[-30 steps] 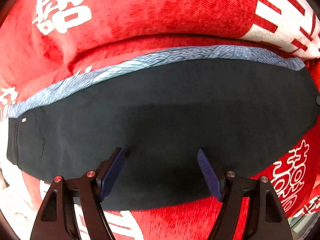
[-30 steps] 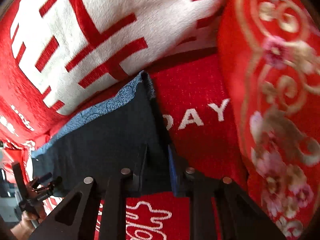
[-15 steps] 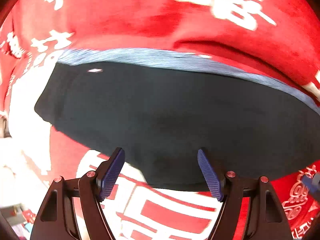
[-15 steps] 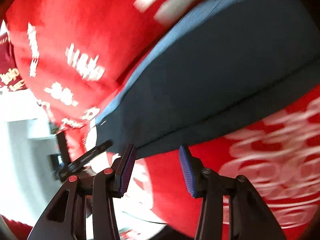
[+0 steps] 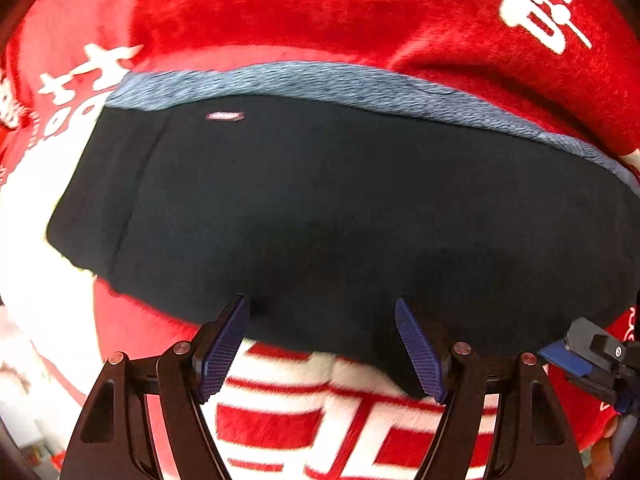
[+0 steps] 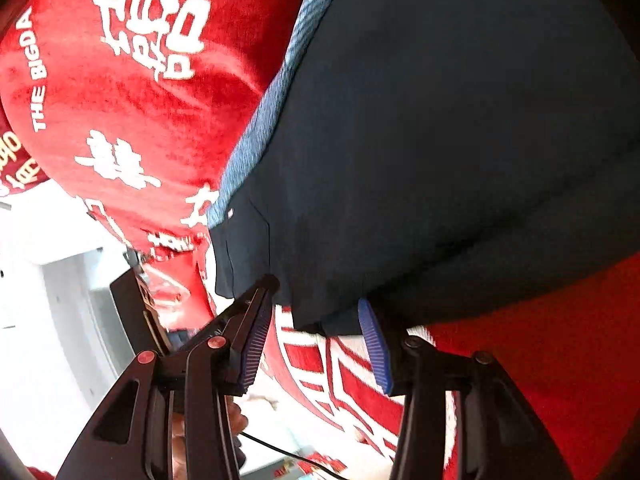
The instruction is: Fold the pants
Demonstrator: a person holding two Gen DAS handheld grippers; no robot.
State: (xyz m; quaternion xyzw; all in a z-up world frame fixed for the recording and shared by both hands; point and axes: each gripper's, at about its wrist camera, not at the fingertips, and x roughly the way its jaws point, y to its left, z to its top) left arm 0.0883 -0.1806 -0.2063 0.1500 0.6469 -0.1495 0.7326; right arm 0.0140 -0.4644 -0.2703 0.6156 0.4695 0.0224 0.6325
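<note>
Dark navy pants (image 5: 320,200) lie folded lengthwise on a red blanket (image 5: 280,12), with a blue-grey strip (image 5: 360,84) showing along their far edge. A small label (image 5: 225,116) sits near their left end. My left gripper (image 5: 320,308) points down over the pants' near edge, open, with nothing pressed between its pads. The right gripper (image 6: 316,296) is open too, at the near edge of the pants (image 6: 440,140) close to their left end; a cloth corner lies just past its fingertips, not pinched. It also shows as the right gripper (image 5: 592,356) at that view's lower right.
The red blanket (image 6: 140,92) with white characters covers the whole surface and bunches in a ridge behind the pants. Bright white floor or furniture (image 6: 48,280) lies past the blanket's left edge. The left gripper's body (image 6: 136,312) and a hand (image 6: 236,420) sit beside my right fingers.
The right gripper let go of the pants' far end, widened, and swung across to the near edge by the other end. The left gripper slid along the near edge toward that same end.
</note>
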